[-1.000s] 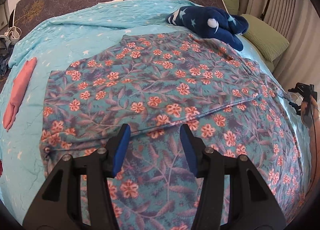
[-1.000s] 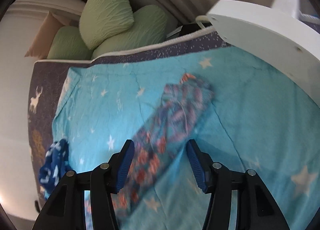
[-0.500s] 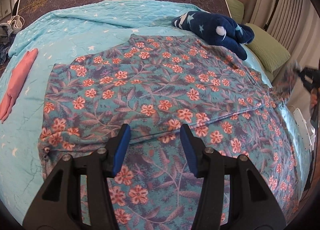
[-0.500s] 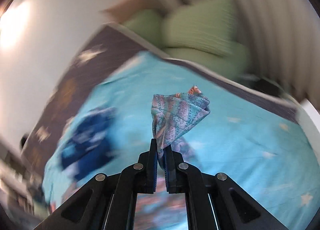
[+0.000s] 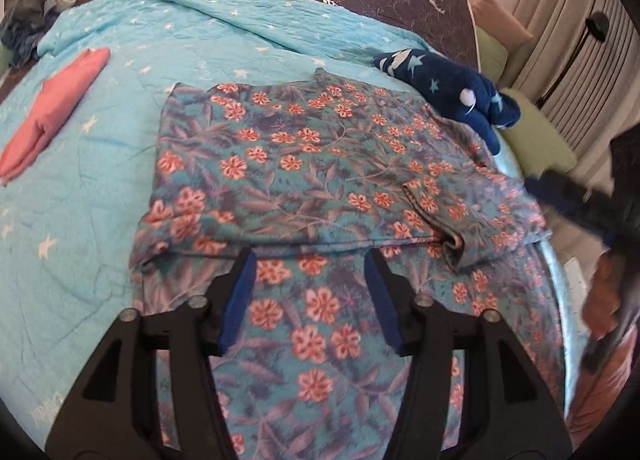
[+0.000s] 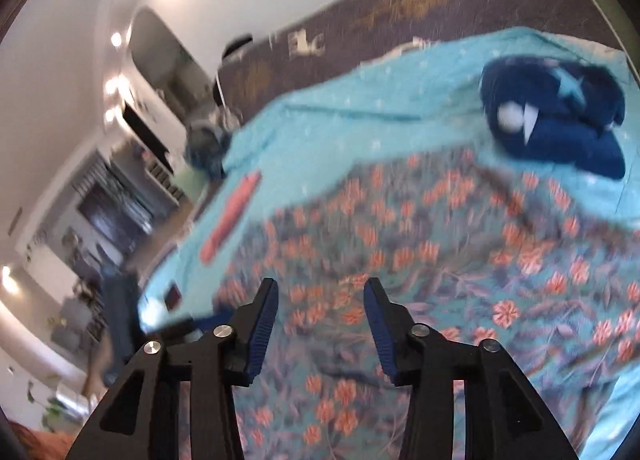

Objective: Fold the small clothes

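Left wrist view: left gripper (image 5: pixel 310 292) has its jaws spread wide, nothing between them. It hovers over the near part of the floral garment (image 5: pixel 304 164); can't tell if the blue fingers (image 5: pixel 240 292) touch the fabric. The garment lies spread on the turquoise star blanket (image 5: pixel 120 188), mid-bed. A folded-over layer lies across its upper half, and that layer's lower edge runs just past the fingertips. A sleeve (image 5: pixel 448 216) is folded in over the right side, cuff opening facing the camera. Pink folded cloth (image 5: pixel 52 112) sits on the blanket well to the left, apart from the garment. Navy star plush toy (image 5: pixel 452 88) lies at the garment's far right corner, just beside or touching it. Right gripper (image 5: pixel 560 196) shows blurred at the right edge, near the garment's right side.

Right wrist view, heavy motion blur: right gripper (image 6: pixel 320 320) is also wide apart and empty, fingers (image 6: pixel 262 324) above the floral garment (image 6: pixel 440 244); contact can't be judged. The plush toy (image 6: pixel 556 120) lies beyond the garment at upper right, the pink cloth (image 6: pixel 232 216) on the blanket (image 6: pixel 360 120) to the left.
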### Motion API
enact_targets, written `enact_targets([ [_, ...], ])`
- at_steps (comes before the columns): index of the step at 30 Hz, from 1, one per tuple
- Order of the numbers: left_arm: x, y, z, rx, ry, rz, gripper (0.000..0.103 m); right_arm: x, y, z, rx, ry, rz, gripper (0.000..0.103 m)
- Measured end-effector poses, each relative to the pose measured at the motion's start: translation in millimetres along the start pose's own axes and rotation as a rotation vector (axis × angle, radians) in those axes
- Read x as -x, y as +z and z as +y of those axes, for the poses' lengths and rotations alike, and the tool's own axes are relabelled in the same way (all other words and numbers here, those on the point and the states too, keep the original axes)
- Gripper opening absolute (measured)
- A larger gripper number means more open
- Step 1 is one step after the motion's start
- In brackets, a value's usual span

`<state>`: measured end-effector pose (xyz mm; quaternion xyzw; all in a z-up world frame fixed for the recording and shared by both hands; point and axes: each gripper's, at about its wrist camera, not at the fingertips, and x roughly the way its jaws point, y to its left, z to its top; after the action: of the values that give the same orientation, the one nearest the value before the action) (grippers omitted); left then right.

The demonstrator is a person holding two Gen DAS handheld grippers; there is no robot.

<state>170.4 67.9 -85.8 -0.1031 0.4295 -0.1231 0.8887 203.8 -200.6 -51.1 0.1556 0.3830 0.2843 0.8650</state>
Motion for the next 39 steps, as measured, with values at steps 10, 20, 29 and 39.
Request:
enact_targets([
  [10,-16.3,11.4,-57.5,-0.116,-0.246,0.067,0.063,69.2,-33.6,-72.1,-0.149,-0.255,-0.090,0.054],
  [20,-55.5,60.1,-101.2,-0.091,-0.333,0.097,0.005,116.6,-66.4,-108.0,-0.289,-0.322,-0.144,0.059],
  [29,-5.4,90.7,-32.5,-0.028,-0.185,-0.053,0.005,115.1,-70.3,-115.6,-0.275,-0.378,-0.132,0.064],
  [39,-7.8,86.1,-13.8,0.040,-0.212,-0.023,0.005,61.9,-57.9,-109.7,-0.142,-0.601,-0.039,0.063],
])
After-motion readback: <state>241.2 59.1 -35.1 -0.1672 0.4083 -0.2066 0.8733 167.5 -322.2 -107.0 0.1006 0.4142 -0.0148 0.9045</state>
